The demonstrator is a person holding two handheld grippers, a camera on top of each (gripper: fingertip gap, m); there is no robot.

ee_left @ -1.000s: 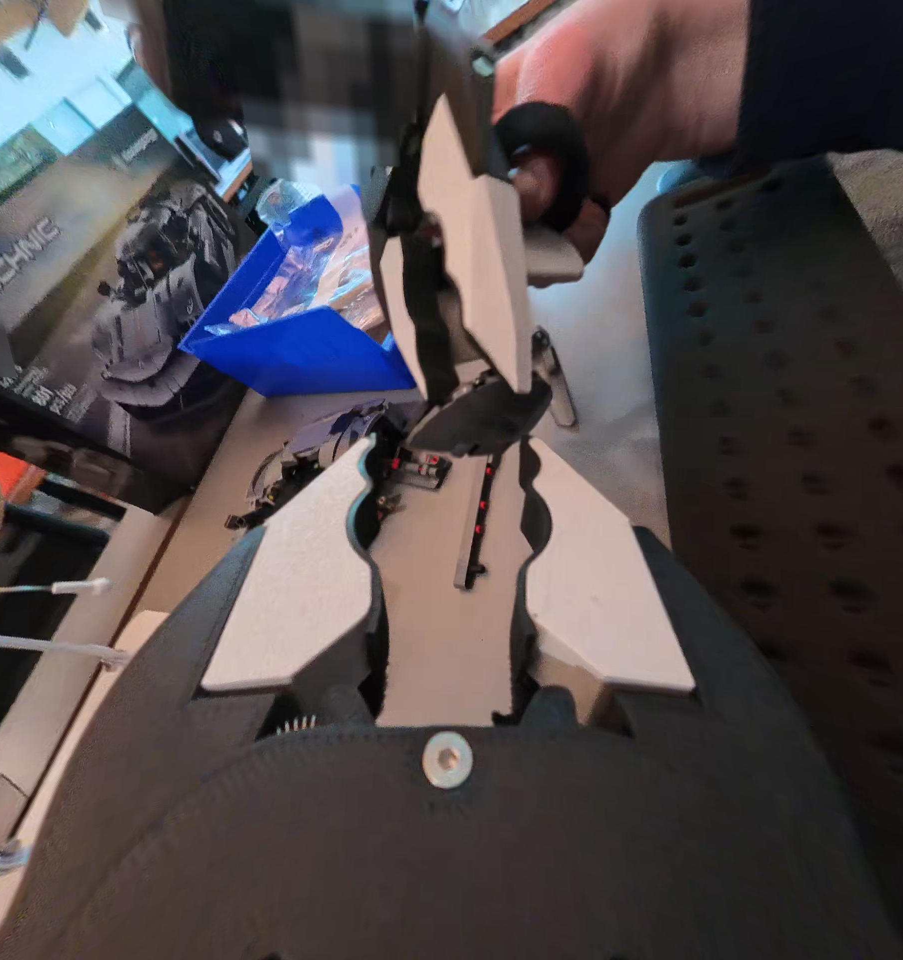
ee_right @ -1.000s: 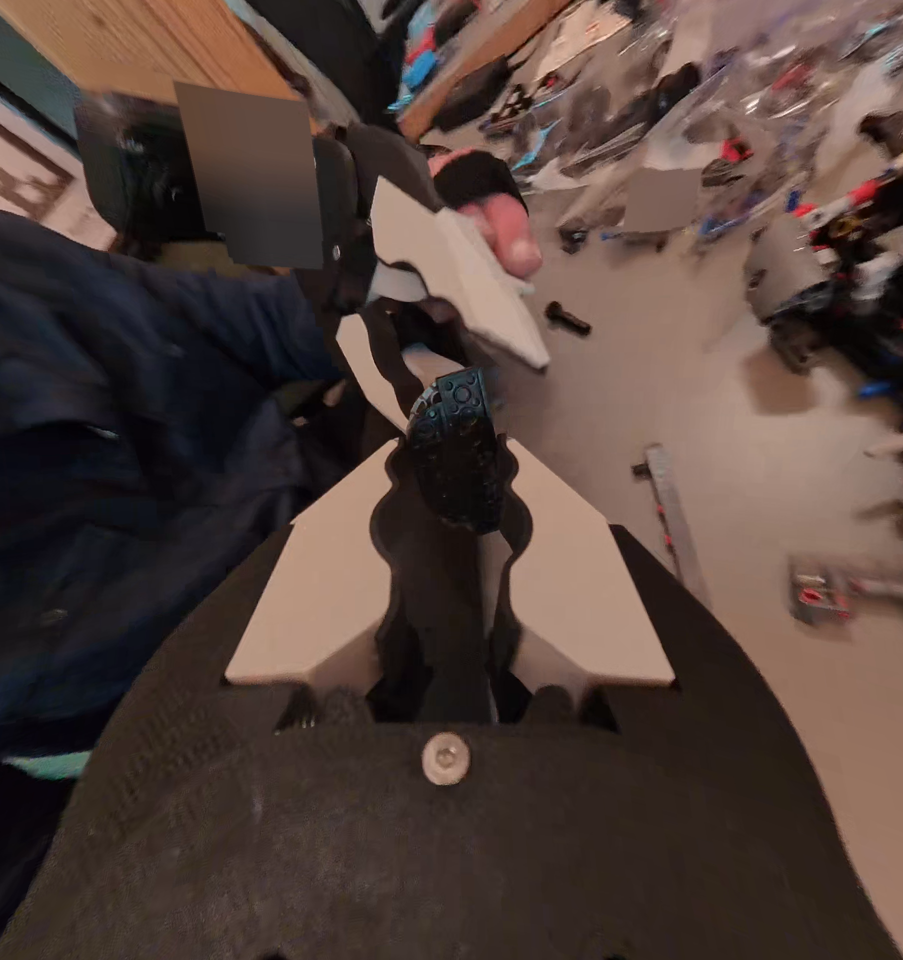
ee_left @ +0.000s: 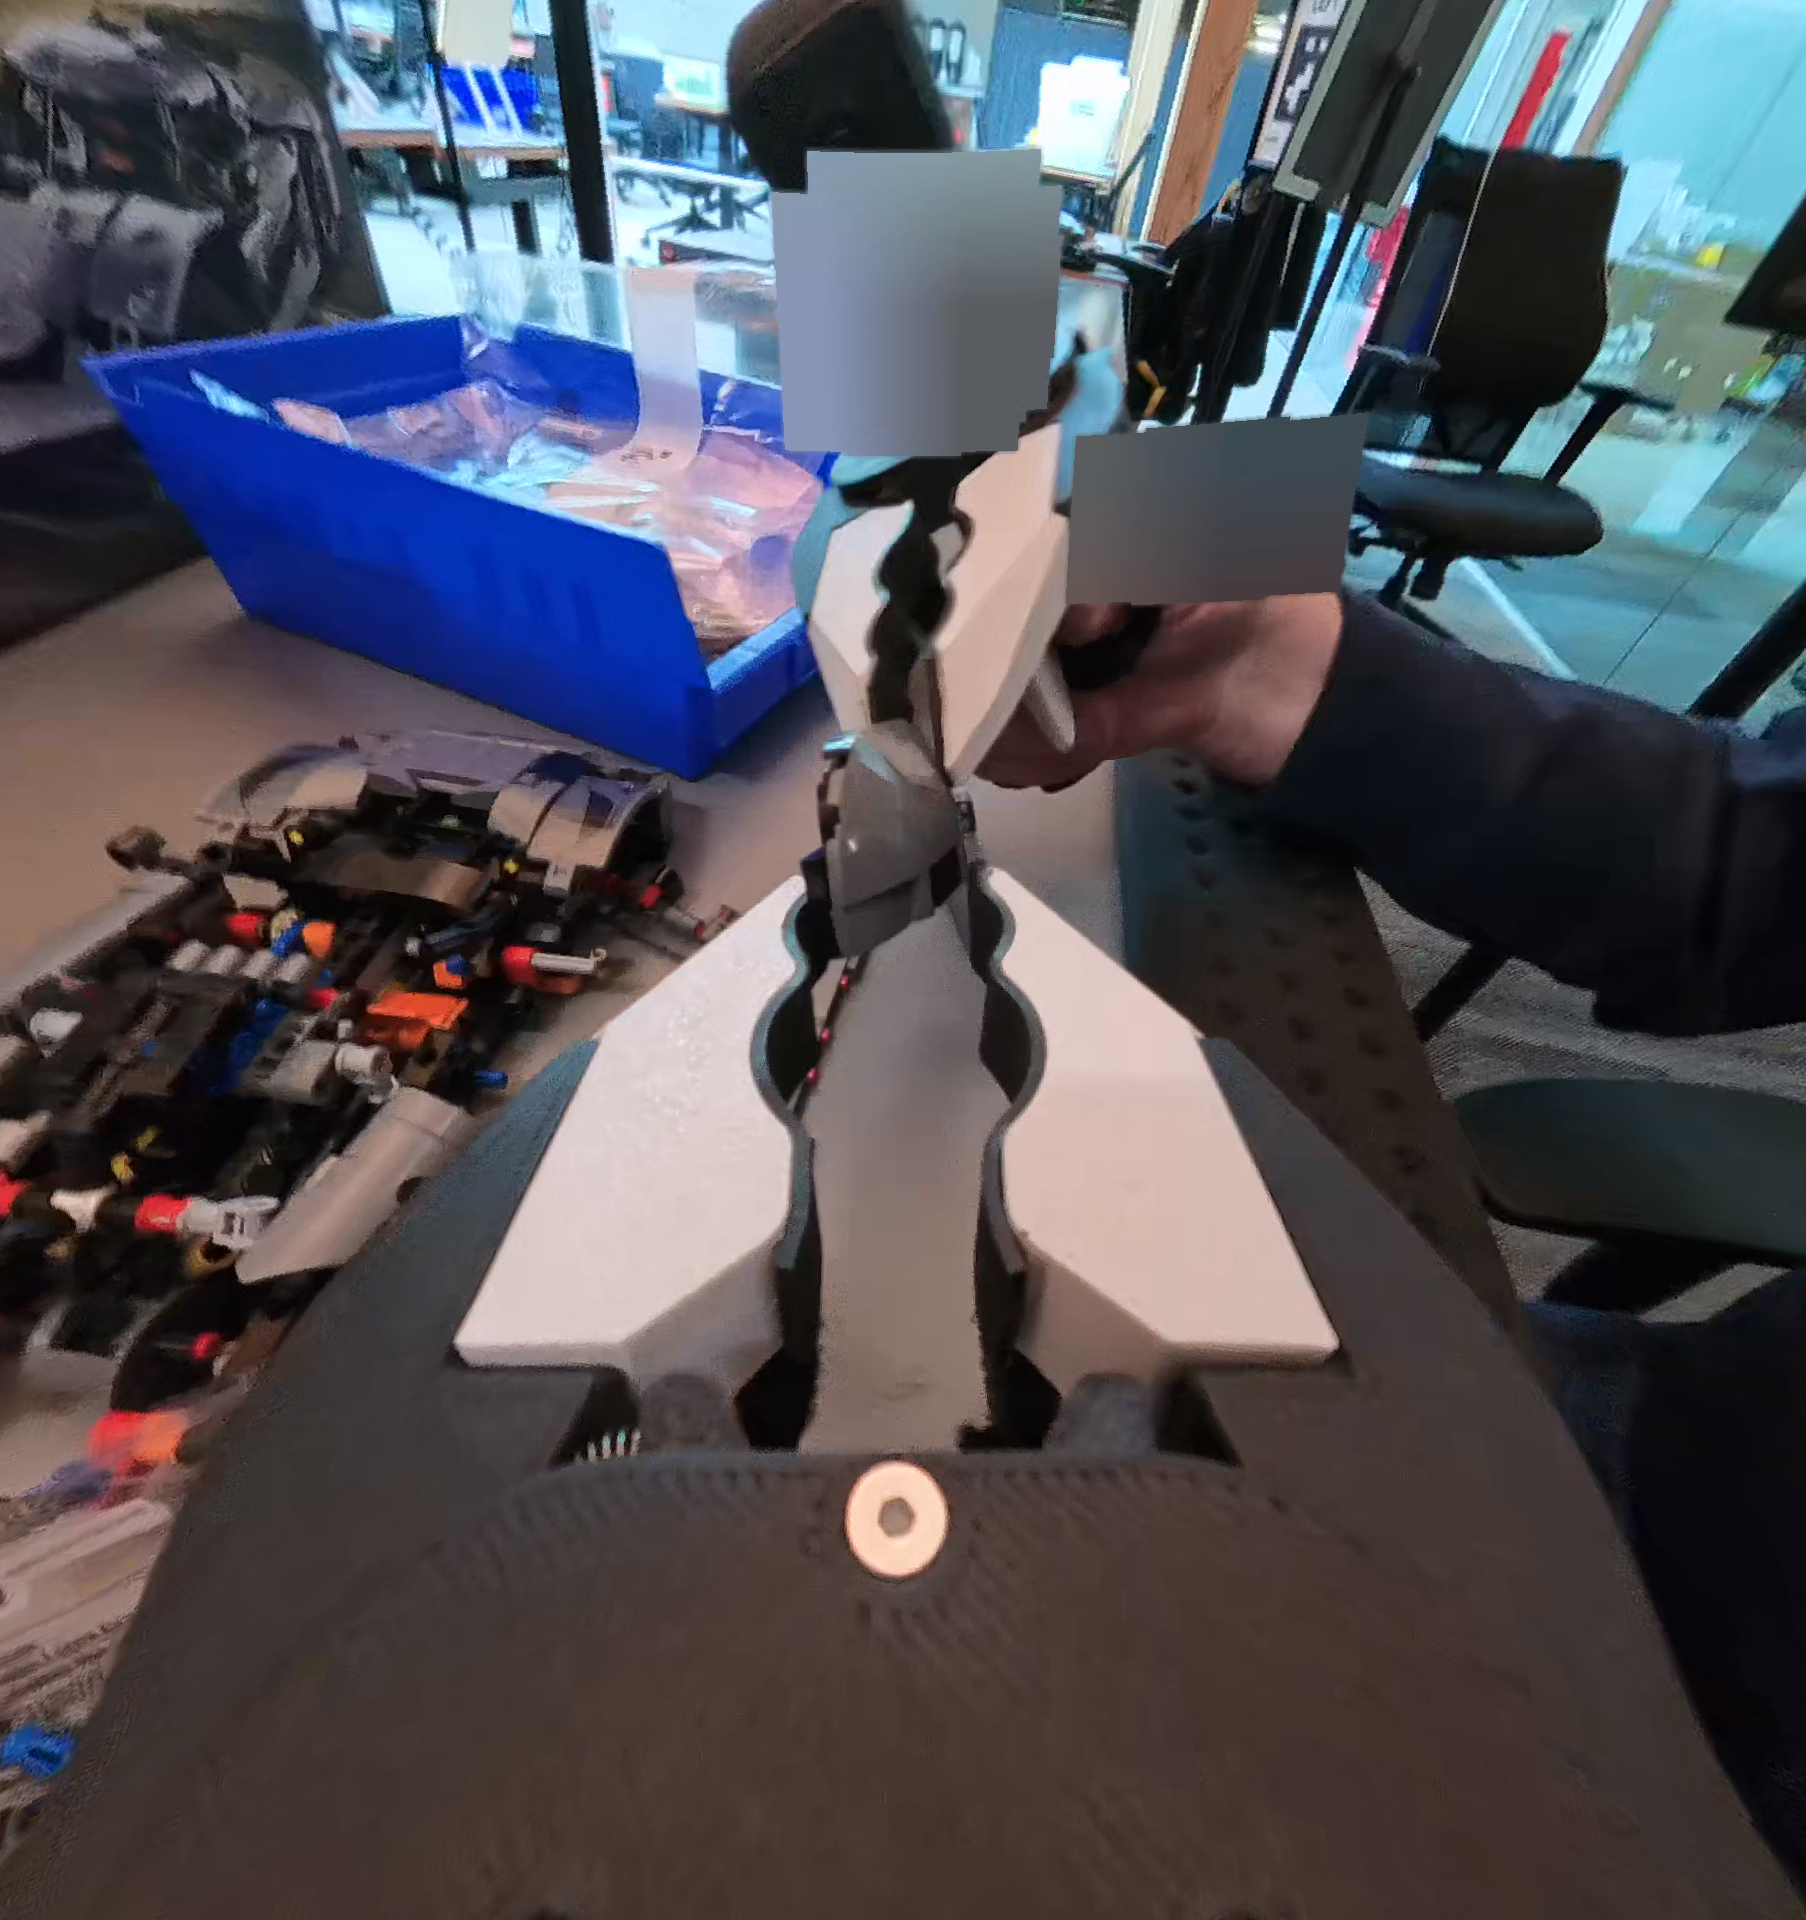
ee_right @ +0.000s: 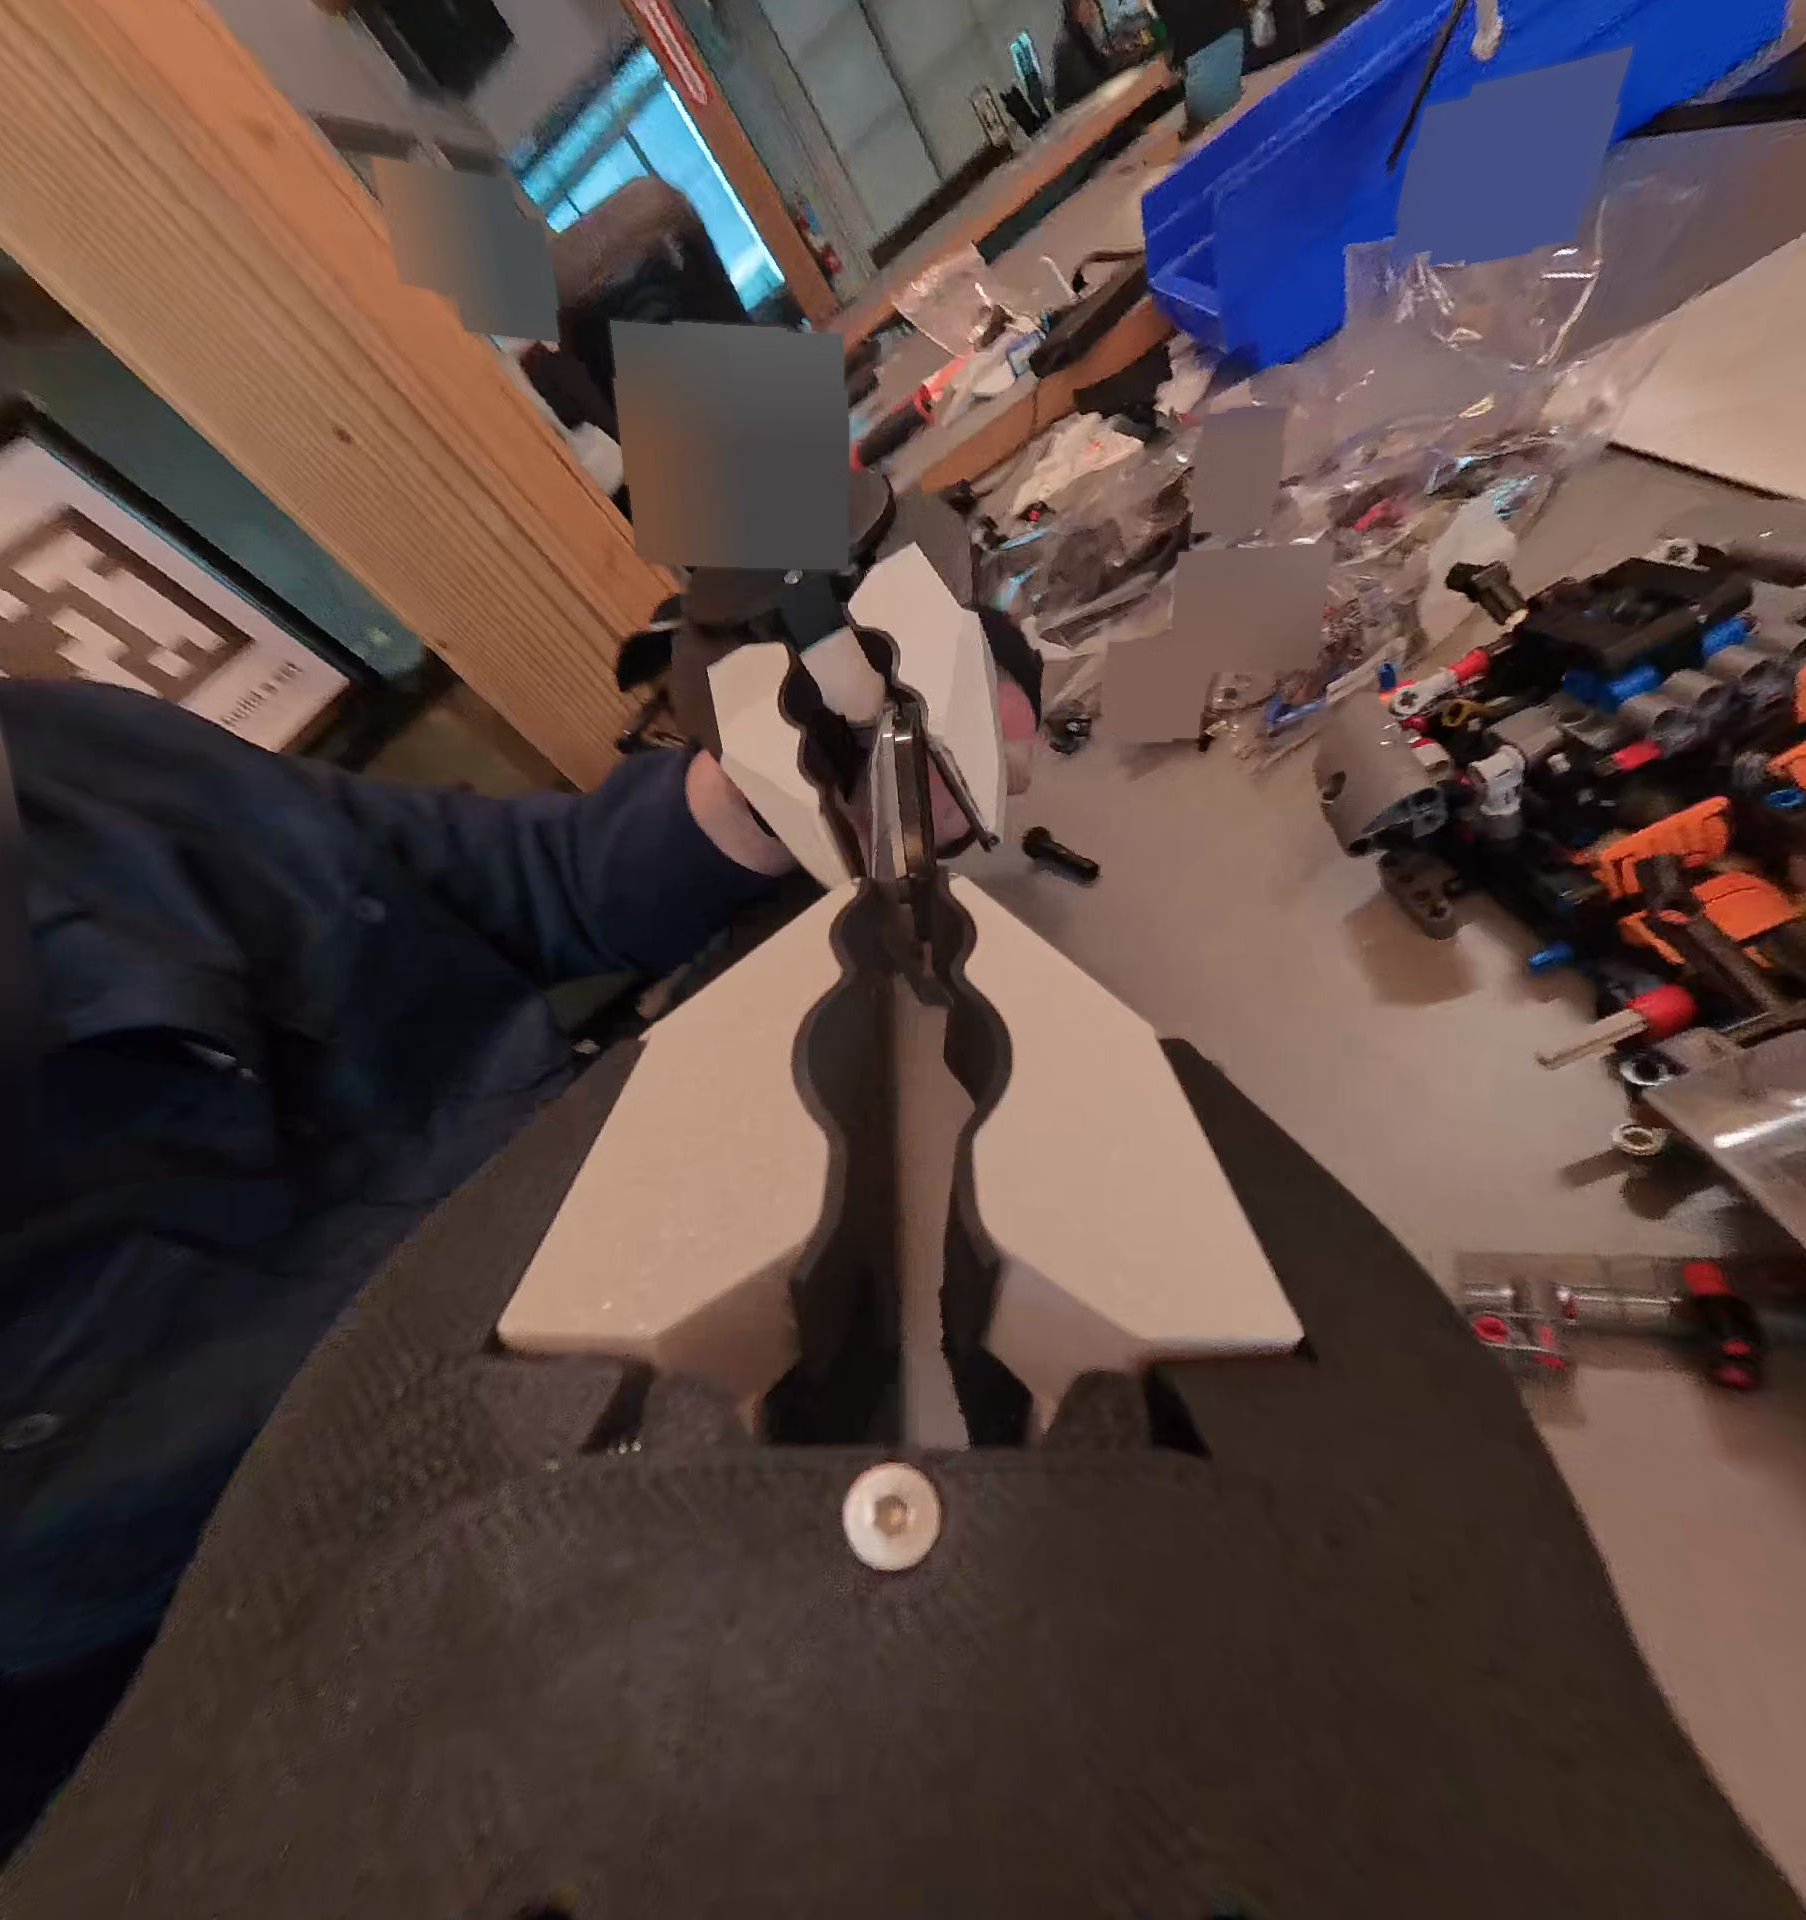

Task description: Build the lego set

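Left wrist view: blue bin behind half-built car.

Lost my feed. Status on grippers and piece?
Left gripper and right gripper both shut on grey panel piece, held mid-air, tip to tip. Half-built car on table, apart. Nothing between.

Grey lego panel upright, above table.

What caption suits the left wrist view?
Two hand-held grippers pinch a grey Lego panel beside the half-built model.
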